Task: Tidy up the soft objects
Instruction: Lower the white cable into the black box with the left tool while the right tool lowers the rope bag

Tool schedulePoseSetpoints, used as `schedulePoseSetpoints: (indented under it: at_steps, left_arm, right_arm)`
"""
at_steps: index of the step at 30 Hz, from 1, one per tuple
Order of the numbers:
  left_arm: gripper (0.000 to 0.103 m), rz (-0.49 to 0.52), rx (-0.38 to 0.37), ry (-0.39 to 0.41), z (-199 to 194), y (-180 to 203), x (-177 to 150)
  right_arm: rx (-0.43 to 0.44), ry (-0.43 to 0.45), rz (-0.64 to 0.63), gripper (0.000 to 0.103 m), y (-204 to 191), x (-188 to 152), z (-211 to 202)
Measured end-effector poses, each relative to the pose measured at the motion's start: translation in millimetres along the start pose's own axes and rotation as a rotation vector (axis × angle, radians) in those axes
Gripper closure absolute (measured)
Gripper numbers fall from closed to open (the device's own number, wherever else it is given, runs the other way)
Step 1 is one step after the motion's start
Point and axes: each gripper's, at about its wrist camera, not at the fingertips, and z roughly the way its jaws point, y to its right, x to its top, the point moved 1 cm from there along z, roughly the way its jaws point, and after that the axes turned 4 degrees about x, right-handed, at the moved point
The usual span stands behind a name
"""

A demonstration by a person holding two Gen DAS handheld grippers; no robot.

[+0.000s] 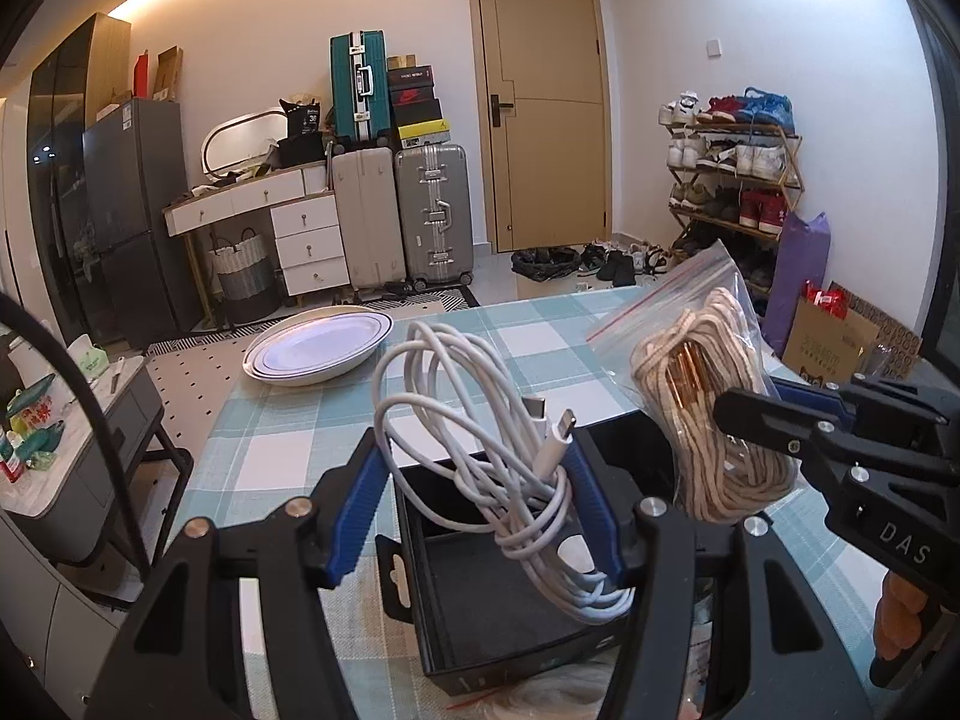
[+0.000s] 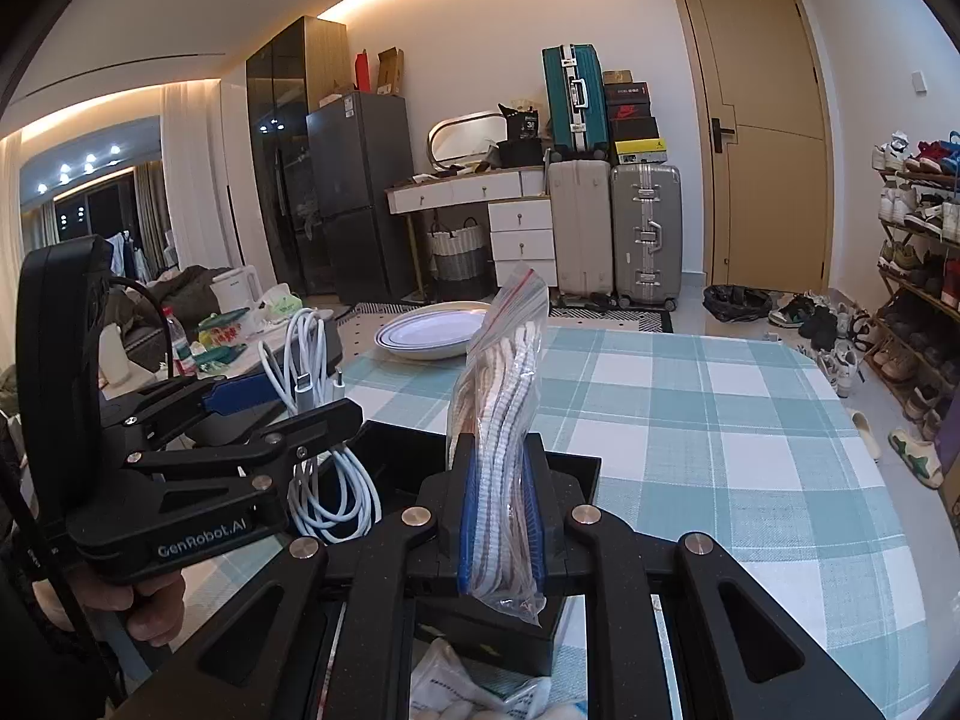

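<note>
Checked tabletop (image 1: 528, 336): stacked white plates (image 1: 318, 354) far left, open black box (image 1: 498, 612) directly under both loads. Left tool (image 1: 474, 504) clamps a white coiled cable (image 1: 480, 438); right tool (image 2: 501, 516) pinches a bagged cream rope (image 2: 504, 372), upright. Box front cut off.

Glossy white plastic cable (image 1: 480, 432), clear crinkly plastic bag (image 1: 672, 300), matt black box (image 1: 498, 600), checked cloth tablecloth (image 2: 720, 420)

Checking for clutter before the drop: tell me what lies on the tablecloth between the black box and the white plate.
Nothing: in the left wrist view, bare checked tablecloth separates the black box from the white plate.
</note>
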Motion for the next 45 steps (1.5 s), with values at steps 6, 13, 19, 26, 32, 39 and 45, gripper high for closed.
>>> schedulePoseSetpoints:
  at_steps: [6,13,19,26,32,39,45]
  left_arm:
    - [0.044,0.020,0.012,-0.028,18,6,-3]
    - [0.044,0.051,-0.010,-0.082,33,11,-15]
    - [0.044,0.093,-0.027,-0.120,38,20,-21]
    - [0.044,0.096,-0.057,-0.159,38,22,-26]
    - [0.044,0.115,-0.073,-0.160,32,25,-26]
    - [0.039,0.124,-0.078,-0.165,26,24,-24]
    - [0.018,0.117,-0.114,-0.124,2,25,-14]
  right_arm:
    - [0.005,-0.044,-0.025,0.090,4,-5,24]
    - [0.006,-0.126,-0.030,0.090,13,-19,47]
    - [0.007,-0.193,-0.041,0.090,16,-32,56]
    - [-0.010,-0.255,-0.064,0.090,13,-38,56]
    - [-0.022,-0.293,-0.060,0.090,12,-40,49]
    - [-0.016,-0.275,-0.063,0.087,13,-40,43]
    - [-0.004,-0.157,-0.066,0.051,13,-25,10]
